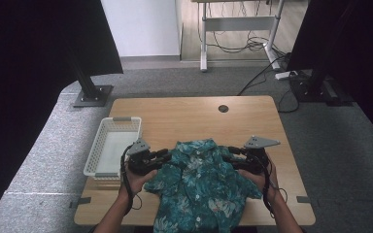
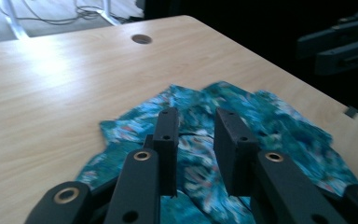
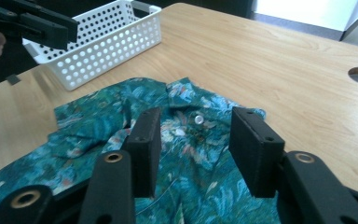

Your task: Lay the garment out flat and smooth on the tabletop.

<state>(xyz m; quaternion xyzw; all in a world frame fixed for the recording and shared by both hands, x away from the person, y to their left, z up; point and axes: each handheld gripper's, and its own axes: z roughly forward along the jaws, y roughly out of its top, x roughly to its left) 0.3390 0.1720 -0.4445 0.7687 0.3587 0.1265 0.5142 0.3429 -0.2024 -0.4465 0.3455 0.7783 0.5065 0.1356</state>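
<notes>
Grey carpet lies all around a wooden table [image 1: 194,116] in the high view, and a desk with cables stands far behind. On the table lies a teal shirt [image 1: 199,187] with a leaf print, at the near edge, front side up with its collar pointing away from the person. It looks spread out flat, with both sleeves out to the sides. A white basket [image 1: 110,145] sits to the left of it, just beside the left sleeve, and nothing is in it. The left gripper [image 1: 162,155] is at the left shoulder of the shirt and the right gripper [image 1: 229,154] is at the right shoulder.

Next comes the left gripper view. Its two black jaws stand apart, over the cloth, with shirt [image 2: 214,126] showing in the gap. They hold nothing that I can see. The other gripper [image 2: 340,46] is far off at the top right.

Last is the right gripper view. These jaws are wide apart too, hanging just over the collar, near a small white button [image 3: 198,120]. Nothing is pinched. The basket [image 3: 102,42] is behind the shirt [image 3: 121,135].

My guess is the work has hardly begun: the shirt is laid out, but no fold is made and no grip is taken yet. Folding it, and maybe putting it in the basket, is all left to do
</notes>
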